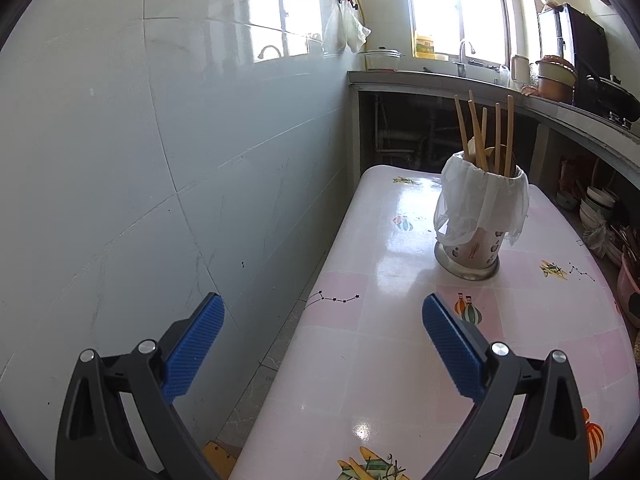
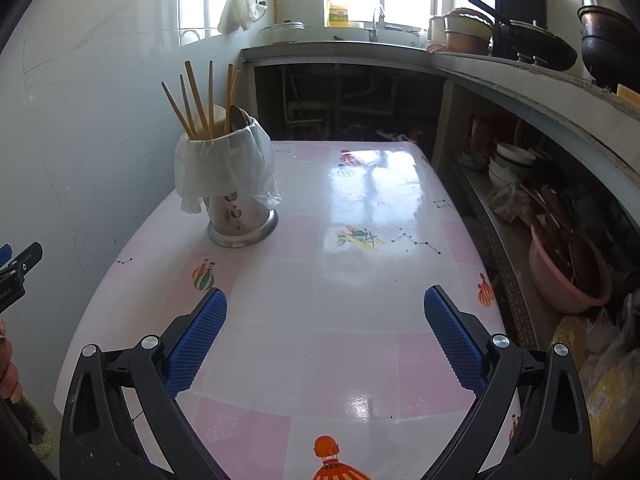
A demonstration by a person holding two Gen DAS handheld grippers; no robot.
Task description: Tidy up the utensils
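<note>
Chopsticks (image 2: 200, 100) stood in the bag-lined metal holder (image 2: 236, 204) ahead-left of the right gripper (image 2: 326, 320), ahead-right of the left gripper (image 1: 322, 324); both gaped wide, empty. A careless reach might have toppled it.

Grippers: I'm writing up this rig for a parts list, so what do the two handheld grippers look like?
Both look alike: the left gripper and right gripper have black plastic arms with triangular cut-outs and round silver bolts. Each ends in flat blue finger pads with a fine gridded texture. No cables or sleeves are visible.
</note>
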